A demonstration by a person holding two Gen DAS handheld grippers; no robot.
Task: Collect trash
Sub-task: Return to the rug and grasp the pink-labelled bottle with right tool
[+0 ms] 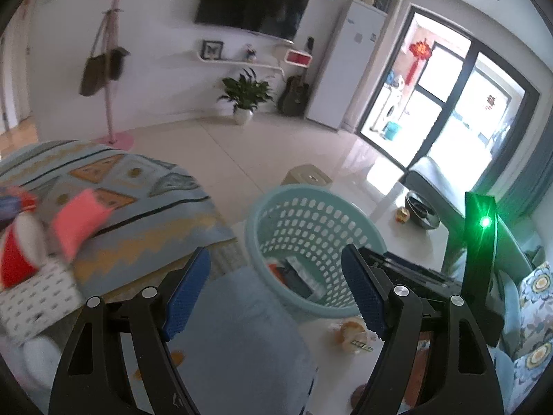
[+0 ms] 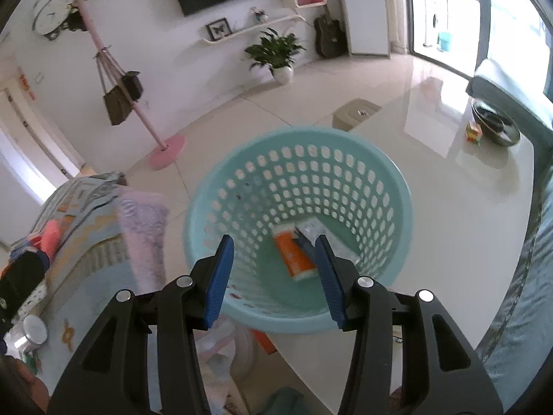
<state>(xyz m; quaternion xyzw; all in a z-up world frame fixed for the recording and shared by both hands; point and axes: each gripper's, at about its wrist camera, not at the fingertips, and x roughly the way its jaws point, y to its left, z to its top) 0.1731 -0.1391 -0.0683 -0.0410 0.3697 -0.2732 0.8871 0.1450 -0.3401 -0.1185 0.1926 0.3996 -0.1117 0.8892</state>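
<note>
A teal perforated basket (image 2: 397, 207) stands on the white table, directly under my right gripper (image 2: 274, 271), which is open and empty above its rim. Inside lie an orange package (image 2: 293, 254) and a silvery wrapper (image 2: 311, 228). In the left wrist view the basket (image 1: 311, 221) sits ahead of my left gripper (image 1: 276, 287), which is open and empty. A crumpled food wrapper (image 1: 352, 337) lies on the table by the basket's near side, close to my left gripper's right finger. The right gripper's body with a green light (image 1: 484, 223) shows at right.
A patterned blue cloth (image 1: 131, 186) with pink and red items (image 1: 79, 219) lies left. A dark bowl (image 2: 497, 121) and a small box (image 2: 475, 133) sit at the table's far right. A stool (image 2: 357, 112), a plant (image 2: 280, 52) and a pink coat stand (image 2: 166, 150) are on the floor beyond.
</note>
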